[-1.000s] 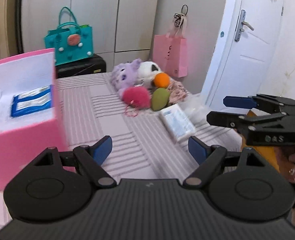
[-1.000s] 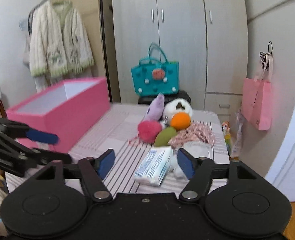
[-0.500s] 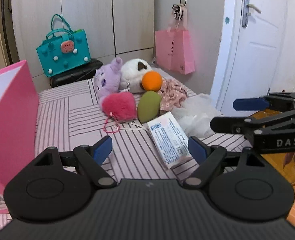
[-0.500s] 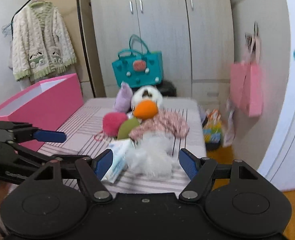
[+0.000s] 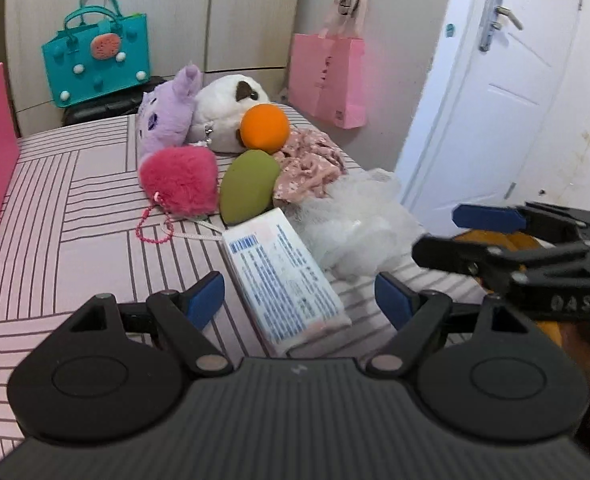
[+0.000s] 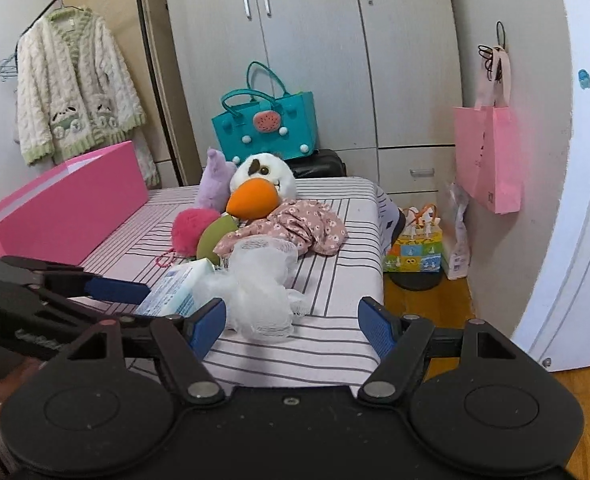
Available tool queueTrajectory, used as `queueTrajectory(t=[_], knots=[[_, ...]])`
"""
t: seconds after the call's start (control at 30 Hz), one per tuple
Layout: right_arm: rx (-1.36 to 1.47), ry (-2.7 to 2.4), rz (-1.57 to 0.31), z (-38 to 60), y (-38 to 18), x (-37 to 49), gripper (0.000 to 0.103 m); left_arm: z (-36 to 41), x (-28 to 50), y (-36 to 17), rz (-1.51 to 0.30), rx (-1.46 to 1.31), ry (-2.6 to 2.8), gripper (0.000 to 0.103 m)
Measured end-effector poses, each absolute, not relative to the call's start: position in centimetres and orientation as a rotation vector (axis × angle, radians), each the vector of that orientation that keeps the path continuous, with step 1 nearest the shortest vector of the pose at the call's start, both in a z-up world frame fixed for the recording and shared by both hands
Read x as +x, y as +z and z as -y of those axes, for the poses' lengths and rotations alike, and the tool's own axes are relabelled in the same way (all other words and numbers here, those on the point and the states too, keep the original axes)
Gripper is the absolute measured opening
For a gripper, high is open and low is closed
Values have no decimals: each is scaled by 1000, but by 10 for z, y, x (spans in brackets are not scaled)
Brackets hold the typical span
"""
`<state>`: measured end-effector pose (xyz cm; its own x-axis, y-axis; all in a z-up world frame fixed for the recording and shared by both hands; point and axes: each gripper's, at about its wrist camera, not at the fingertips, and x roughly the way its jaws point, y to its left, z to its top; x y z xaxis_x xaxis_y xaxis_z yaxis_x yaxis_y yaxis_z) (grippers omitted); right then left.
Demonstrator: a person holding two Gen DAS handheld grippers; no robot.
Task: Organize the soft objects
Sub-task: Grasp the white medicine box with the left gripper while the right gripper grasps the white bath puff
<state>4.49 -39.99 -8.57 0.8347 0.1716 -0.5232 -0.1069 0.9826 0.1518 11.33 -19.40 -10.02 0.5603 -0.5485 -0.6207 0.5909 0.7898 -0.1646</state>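
A heap of soft things lies on the striped bed: a purple plush, a white plush, an orange ball, a pink pompom, a green sponge, a floral cloth, a white mesh pouf and a tissue pack. My left gripper is open, its fingers on either side of the tissue pack's near end without touching it. My right gripper is open just in front of the mesh pouf, holding nothing.
A pink box stands on the bed's left side. A teal bag sits behind the bed before the wardrobe. A pink paper bag hangs on the right wall beside a white door. Small boxes sit on the floor.
Both grippers have come forward and lower toward the heap. The tissue pack now lies between my left fingers, and the mesh pouf is close in front of my right ones. Both stayed open.
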Motion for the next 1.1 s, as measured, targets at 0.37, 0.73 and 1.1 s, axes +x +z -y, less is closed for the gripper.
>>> queueTrajectory(t=[0.37, 0.73, 1.1], knots=[[148, 223, -567, 390, -90, 56, 77, 190, 120, -102, -711, 70, -576, 42], [101, 122, -619, 359, -99, 82, 78, 178, 115, -103, -699, 103, -510, 39], [159, 91, -652, 360, -103, 91, 53, 180, 121, -106, -680, 141, -497, 39]])
